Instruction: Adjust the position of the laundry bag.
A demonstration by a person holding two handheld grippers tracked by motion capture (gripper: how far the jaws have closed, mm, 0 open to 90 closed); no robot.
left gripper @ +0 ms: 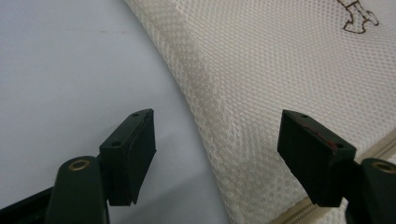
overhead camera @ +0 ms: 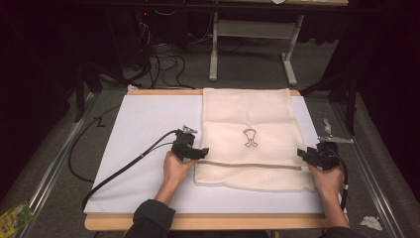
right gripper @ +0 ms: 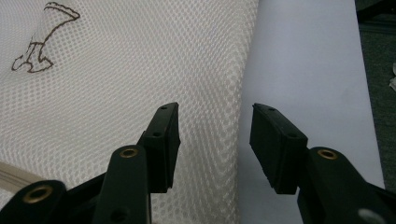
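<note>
A cream mesh towel (overhead camera: 247, 116) with a small brown embroidered motif (overhead camera: 250, 137) lies flat on a white board (overhead camera: 148, 124). Its near end is folded back over itself into a band. My left gripper (overhead camera: 200, 152) sits at the towel's left edge by the fold. In the left gripper view its jaws (left gripper: 217, 130) stand wide open above the towel's edge (left gripper: 280, 70), pressing on nothing. At the right edge, my right gripper (overhead camera: 303, 153) is also open. Its jaws (right gripper: 215, 126) straddle the towel's border (right gripper: 116, 70) without gripping it.
The white board rests on a wooden table (overhead camera: 198, 221). Black cables (overhead camera: 163, 64) and a metal stand's legs (overhead camera: 214, 49) are on the floor behind. A green packet (overhead camera: 15, 215) lies on the floor at the lower left, crumpled paper (overhead camera: 370, 222) at the lower right.
</note>
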